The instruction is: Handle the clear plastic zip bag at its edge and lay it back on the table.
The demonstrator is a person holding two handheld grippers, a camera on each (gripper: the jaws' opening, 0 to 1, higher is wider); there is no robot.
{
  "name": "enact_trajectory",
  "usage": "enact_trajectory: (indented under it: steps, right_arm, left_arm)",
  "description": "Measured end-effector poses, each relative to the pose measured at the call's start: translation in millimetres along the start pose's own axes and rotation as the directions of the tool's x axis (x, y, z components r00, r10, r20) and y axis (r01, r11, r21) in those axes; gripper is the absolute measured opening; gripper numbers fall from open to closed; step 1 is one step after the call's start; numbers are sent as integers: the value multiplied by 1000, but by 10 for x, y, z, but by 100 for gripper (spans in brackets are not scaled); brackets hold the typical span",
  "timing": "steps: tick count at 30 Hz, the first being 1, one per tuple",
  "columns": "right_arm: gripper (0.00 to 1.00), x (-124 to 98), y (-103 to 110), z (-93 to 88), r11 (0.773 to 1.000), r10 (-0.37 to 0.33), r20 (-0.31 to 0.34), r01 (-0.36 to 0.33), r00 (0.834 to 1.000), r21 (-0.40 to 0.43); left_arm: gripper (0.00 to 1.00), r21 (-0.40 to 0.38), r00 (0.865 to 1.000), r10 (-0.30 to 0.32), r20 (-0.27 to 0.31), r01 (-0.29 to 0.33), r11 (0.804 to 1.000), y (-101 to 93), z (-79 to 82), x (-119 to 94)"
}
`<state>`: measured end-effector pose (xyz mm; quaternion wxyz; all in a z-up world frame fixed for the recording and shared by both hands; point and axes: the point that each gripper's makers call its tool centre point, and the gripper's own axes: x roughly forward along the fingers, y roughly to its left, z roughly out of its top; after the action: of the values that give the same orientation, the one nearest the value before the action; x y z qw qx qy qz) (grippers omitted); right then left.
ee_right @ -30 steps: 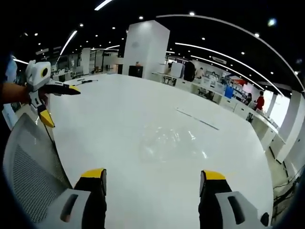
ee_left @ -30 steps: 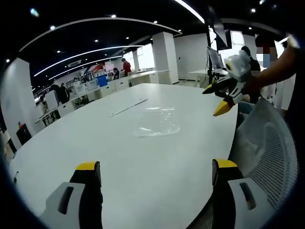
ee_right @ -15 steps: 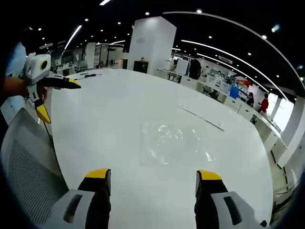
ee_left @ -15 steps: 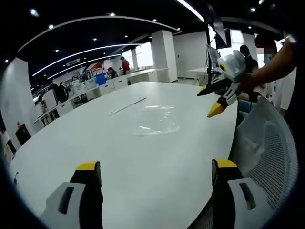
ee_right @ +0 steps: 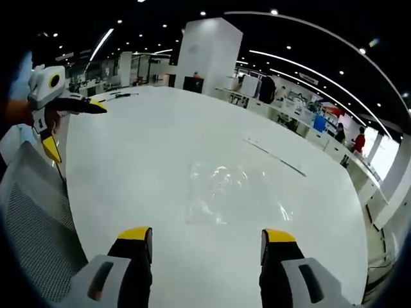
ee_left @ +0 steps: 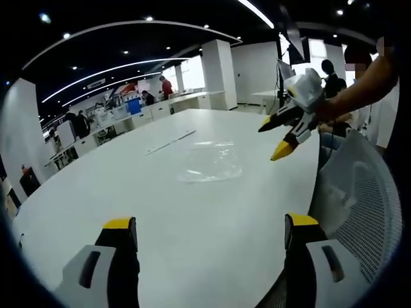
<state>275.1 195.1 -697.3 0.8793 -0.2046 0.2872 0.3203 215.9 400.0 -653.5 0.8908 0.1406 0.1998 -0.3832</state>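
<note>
Seemingly flat zip bag (ee_right: 234,192), bare table (ee_right: 141,160) all round.

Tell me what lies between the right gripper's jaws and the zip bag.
Bare white table, seen in the right gripper view: nothing between right gripper and zip bag.

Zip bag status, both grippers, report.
Left gripper open, right gripper open, both empty. Zip bag flat on white table, untouched. Nothing between jaws and bag.

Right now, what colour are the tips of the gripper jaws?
Yellow, on black jaws; it shows best in the right gripper view, on the right gripper.
</note>
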Motion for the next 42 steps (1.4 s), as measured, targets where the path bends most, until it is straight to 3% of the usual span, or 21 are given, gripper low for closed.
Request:
enact_trajectory:
  steps: [18, 42]
  right_arm:
    - [64, 250, -117, 2, 1000, 2, -20, -2, 1000, 4]
    - [60, 387, -87, -77, 1000, 9, -60, -10, 998, -15]
  left_arm:
    - [94, 2, 1000, 6, -1, -6, 1000, 77, 12, 22]
    - [93, -5, 1000, 7, -6, -7, 1000, 118, -24, 49]
